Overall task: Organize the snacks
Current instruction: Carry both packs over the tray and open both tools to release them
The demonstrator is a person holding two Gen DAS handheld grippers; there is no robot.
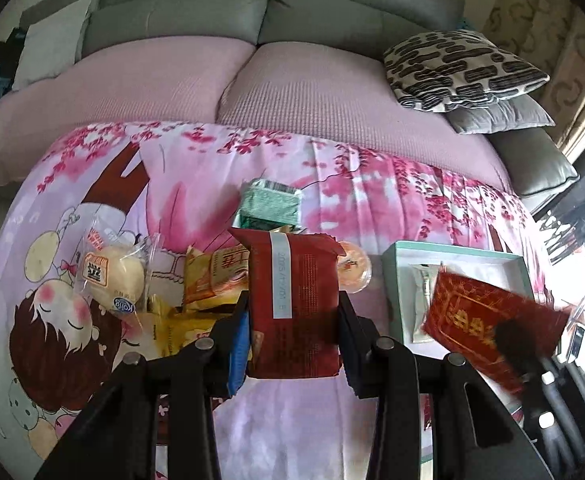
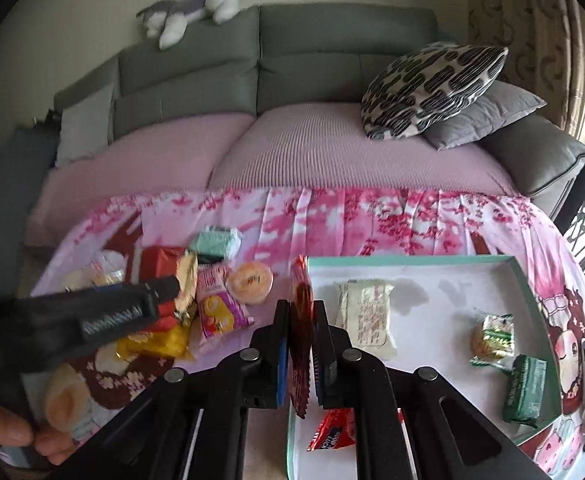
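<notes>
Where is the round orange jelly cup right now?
In the right wrist view the round orange jelly cup lies on the pink flowered cloth, left of the mint-rimmed tray and beside the pink snack packet.

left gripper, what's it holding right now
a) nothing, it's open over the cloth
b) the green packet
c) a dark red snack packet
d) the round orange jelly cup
c: the left gripper is shut on the dark red snack packet, one finger against each side, while the green packet and the orange jelly cup lie on the cloth behind it.
</notes>
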